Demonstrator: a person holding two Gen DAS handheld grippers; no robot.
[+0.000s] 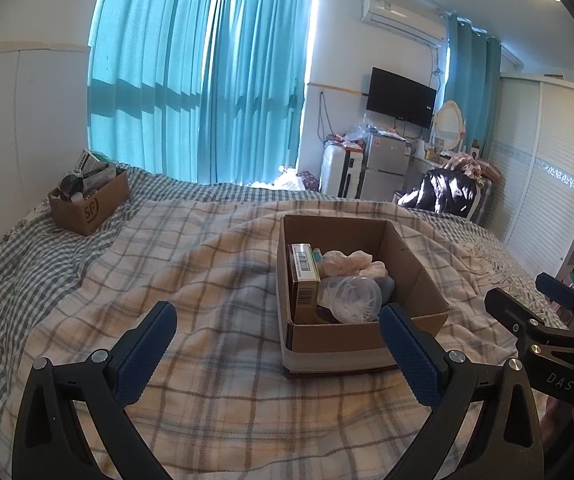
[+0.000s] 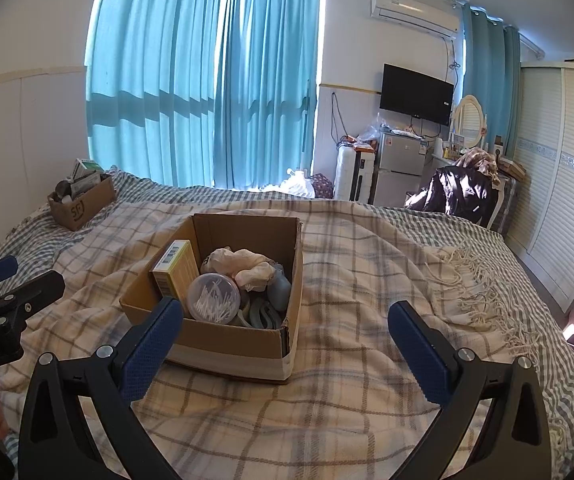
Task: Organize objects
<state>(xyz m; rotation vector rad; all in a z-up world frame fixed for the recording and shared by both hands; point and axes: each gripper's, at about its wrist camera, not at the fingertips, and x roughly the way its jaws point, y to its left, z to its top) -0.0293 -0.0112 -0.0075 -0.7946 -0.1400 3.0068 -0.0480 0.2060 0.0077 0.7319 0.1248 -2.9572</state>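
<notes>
Resting on the plaid blanket at far left, well apart from the work, is the SF carton, crammed with small packets. Nearer, the open cardboard box stands upright, mouth up, its long axis running away from the cameras toward the curtains. Inside, from left: a yellow carton on edge against the left wall, barcode uppermost; a clear round tub of cotton swabs tilted toward the viewer; crumpled pale cloth behind. Judged light throughout: the carton stiff, best pinched across its narrow faces; the tub smooth and likely slippery, better taken across its rim; the cloth soft, graspable anywhere. The left gripper and right gripper both hover with jaws spread wide, holding nothing, just short of the box's near wall.
</notes>
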